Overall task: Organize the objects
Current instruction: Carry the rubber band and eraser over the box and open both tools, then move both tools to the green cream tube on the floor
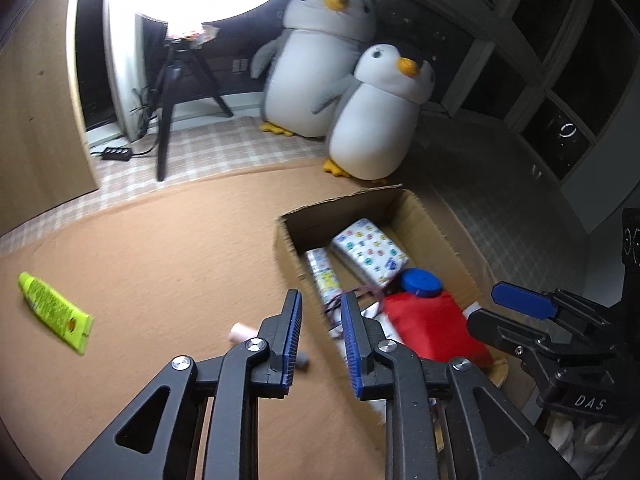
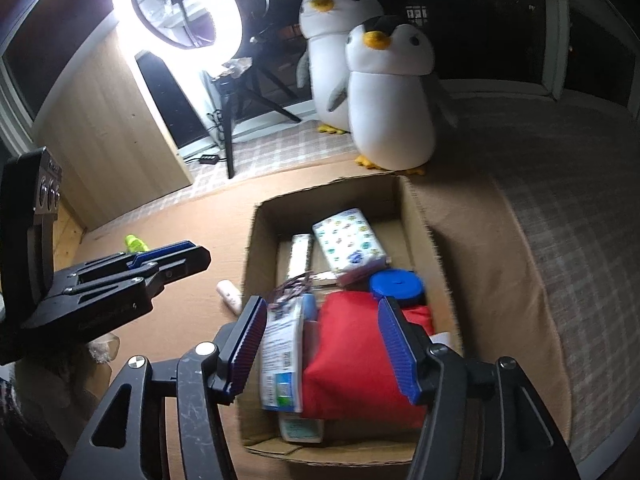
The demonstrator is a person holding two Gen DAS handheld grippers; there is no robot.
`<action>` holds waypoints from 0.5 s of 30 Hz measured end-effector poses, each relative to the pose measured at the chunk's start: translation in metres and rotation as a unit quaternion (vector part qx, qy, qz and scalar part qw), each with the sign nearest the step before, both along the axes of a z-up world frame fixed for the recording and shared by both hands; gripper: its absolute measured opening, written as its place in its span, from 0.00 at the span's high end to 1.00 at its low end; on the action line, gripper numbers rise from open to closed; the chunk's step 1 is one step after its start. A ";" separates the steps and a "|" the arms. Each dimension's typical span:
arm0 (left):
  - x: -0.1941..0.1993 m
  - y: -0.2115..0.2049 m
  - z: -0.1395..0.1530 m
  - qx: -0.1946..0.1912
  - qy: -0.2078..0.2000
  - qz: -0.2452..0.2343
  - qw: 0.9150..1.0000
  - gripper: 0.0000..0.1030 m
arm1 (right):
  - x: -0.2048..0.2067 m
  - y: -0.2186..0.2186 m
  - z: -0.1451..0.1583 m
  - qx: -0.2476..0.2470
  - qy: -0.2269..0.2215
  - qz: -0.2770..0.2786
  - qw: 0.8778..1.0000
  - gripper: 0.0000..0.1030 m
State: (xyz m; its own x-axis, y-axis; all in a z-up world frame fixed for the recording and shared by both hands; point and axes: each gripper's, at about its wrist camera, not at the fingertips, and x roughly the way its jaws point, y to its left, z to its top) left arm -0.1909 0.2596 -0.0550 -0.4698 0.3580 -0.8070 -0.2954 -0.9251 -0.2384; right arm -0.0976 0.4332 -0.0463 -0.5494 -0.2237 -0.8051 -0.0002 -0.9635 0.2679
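- Packing stage, by the look of it: cardboard box [image 2: 412, 216] on the tan mat [image 1: 160, 248], already loaded with a red pouch [image 2: 360, 352], a blue-lidded jar [image 2: 394, 286], a patterned tissue pack [image 2: 350, 240], a slimmer patterned pack [image 2: 300, 254] and a white printed packet [image 2: 280, 356].
- Right tongs [image 2: 326, 344] poised over the box, jaws apart, straddling the red pouch and the white packet; pads clear of both as far as can be told, nothing clamped.
- Left tongs [image 1: 320, 340] hanging over the box's near-left wall, jaws a narrow way apart, nothing between them.
- Reads as a drop-off just finished, both tongs empty and free for the next pick.
- Left outside the box: a lime-green tube [image 1: 54, 310] lying flat well out toward the mat's left edge, and a small pale pink tube [image 1: 242, 332] on the mat just beside the box's left wall, partly hidden behind the left tongs.
- Next move, most likely: pink tube first, being nearest; calls for swinging the left tongs off the box wall, spreading wider, dropping low and closing across the tube's short width.
- Green tube after that, a longer reach toward the left edge.
- Two plush penguins [image 1: 376, 112] beyond the mat's far edge, probably not part of the job.
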 end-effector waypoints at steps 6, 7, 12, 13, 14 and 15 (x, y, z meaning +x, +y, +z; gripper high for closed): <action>0.012 -0.050 -0.004 -0.001 -0.006 0.032 0.999 0.75 | -0.010 -0.032 0.000 -0.007 0.000 0.027 1.000 0.46; 0.013 -0.057 -0.005 0.000 -0.007 0.035 0.999 0.75 | -0.012 -0.039 0.001 -0.006 0.000 0.034 0.999 0.46; 0.027 -0.111 -0.016 -0.006 -0.018 0.070 0.997 0.75 | -0.023 -0.072 0.000 -0.009 0.000 0.064 0.998 0.45; 0.030 -0.125 -0.019 -0.007 -0.021 0.079 0.997 0.75 | -0.025 -0.078 -0.001 -0.011 0.000 0.069 0.998 0.45; 0.033 -0.137 -0.022 -0.007 -0.025 0.088 0.996 0.75 | -0.027 -0.084 -0.002 -0.012 -0.001 0.073 0.997 0.44; 0.036 -0.149 -0.026 -0.005 -0.029 0.097 0.995 0.75 | -0.029 -0.090 -0.003 -0.012 -0.001 0.077 0.997 0.44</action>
State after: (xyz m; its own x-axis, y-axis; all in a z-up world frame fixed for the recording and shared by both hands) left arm -0.1552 0.1102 -0.0806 -0.4811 0.2570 -0.8382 -0.0975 -0.9658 -0.2402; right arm -0.1264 0.3432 -0.0492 -0.5046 -0.3241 -0.8002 0.1472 -0.9456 0.2901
